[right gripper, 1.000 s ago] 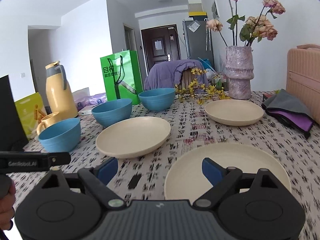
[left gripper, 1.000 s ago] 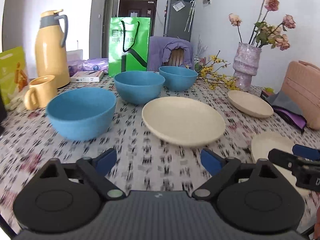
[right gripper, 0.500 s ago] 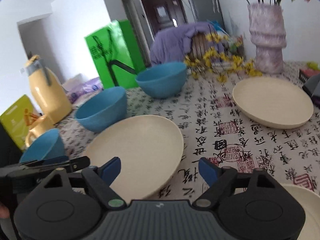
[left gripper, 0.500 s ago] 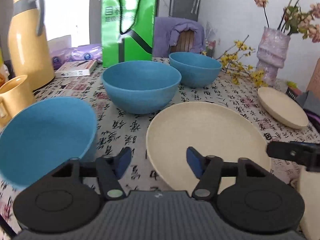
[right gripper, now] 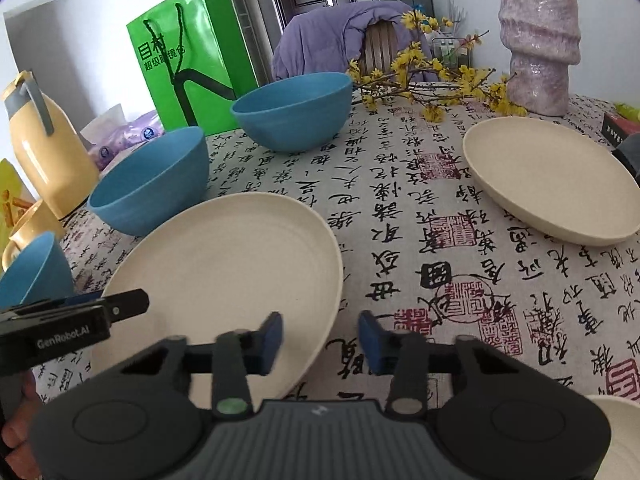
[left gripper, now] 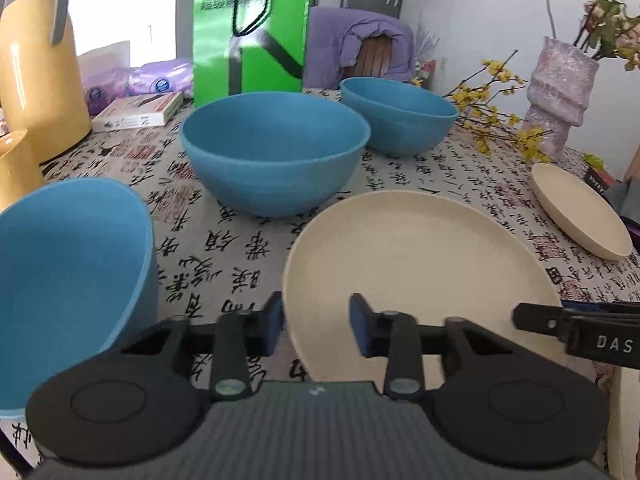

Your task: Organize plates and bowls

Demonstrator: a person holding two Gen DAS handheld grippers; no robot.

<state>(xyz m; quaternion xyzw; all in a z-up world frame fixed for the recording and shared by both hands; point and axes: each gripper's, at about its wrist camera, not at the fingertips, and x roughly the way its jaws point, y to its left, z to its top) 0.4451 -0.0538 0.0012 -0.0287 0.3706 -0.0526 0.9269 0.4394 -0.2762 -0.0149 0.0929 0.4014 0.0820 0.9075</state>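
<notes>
Cream plate (left gripper: 416,264) lay nearest, its near rim between the closing jaws of both claws: the left gripper (left gripper: 316,326) straddled the left edge, the right gripper (right gripper: 320,338) the right edge, pads not yet pressing. Beside it sat a blue bowl (left gripper: 60,280), with two more bowls (left gripper: 272,160) behind. Farther right lay a second plate (right gripper: 552,180), then a vase (right gripper: 540,36) and green bag (left gripper: 252,28).

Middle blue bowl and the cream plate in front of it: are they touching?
Apart. In the left wrist view a strip of printed tablecloth shows between the middle blue bowl and the cream plate.
</notes>
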